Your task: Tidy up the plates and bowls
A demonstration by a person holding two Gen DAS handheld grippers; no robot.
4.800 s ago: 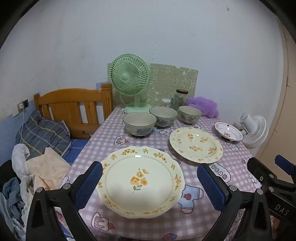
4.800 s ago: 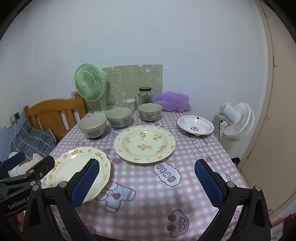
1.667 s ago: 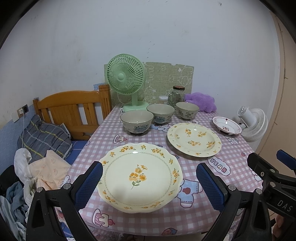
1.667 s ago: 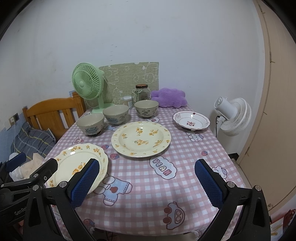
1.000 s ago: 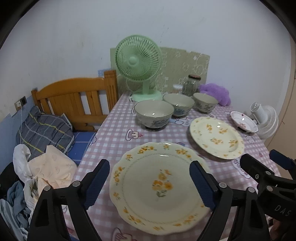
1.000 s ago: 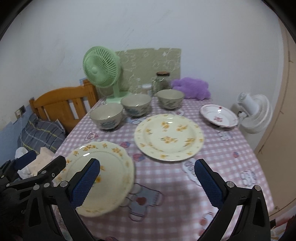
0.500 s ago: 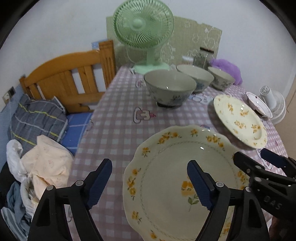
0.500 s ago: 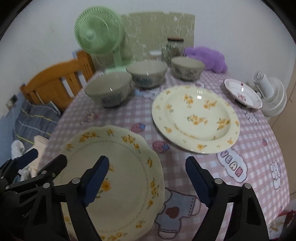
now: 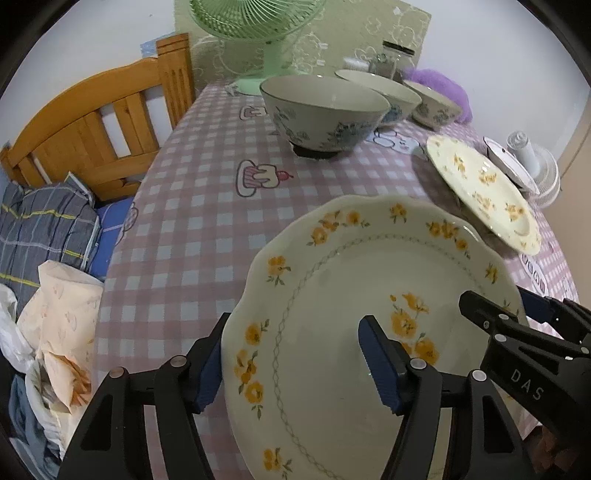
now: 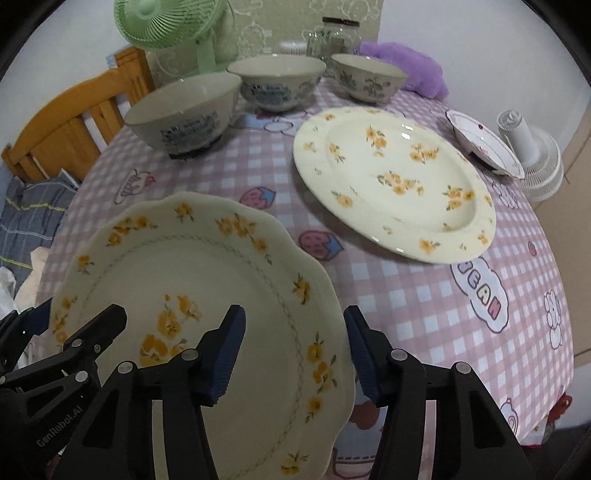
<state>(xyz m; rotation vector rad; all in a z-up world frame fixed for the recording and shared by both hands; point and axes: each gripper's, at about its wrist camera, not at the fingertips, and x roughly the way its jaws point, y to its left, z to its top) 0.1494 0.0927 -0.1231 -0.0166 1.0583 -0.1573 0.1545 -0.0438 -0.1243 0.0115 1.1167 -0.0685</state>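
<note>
The sorting looks barely begun. Nothing is stacked yet: three bowls stand apart in a row at the far side of the table (image 10: 424, 310), the left bowl (image 10: 184, 110) at about 11 o'clock in the right wrist view, the middle bowl (image 10: 277, 83) at 12 and the right bowl (image 10: 369, 83) toward 1. The round plate (image 10: 395, 181) lies flat at 1 o'clock, and a small red-patterned dish (image 10: 484, 142) sits near the table's right edge at 2 o'clock.

The scalloped plate (image 10: 207, 306) is the piece in hand, near the front edge of the table. The left gripper (image 9: 291, 365) straddles the plate's left rim, one pad outside the rim and one over the face, jaws at a middling gap; whether the pads already press the china cannot be told. The right gripper (image 10: 293, 349) straddles the plate's right rim the same way, also half closed, contact equally unclear.

Left to do, as a judgement: gather the plates into one pile and nest the bowls.

For room, the checked cloth between the scalloped plate and the round plate is bare, so a short carry toward 1 o'clock looks open. The table's front and left edges are close to the scalloped plate, with bedding (image 9: 44, 221) and a wooden bed frame (image 9: 92, 122) beyond at 9 to 10 o'clock. A green fan (image 10: 166, 22) and a glass jar (image 10: 338, 35) crowd the far edge behind the bowls.
</note>
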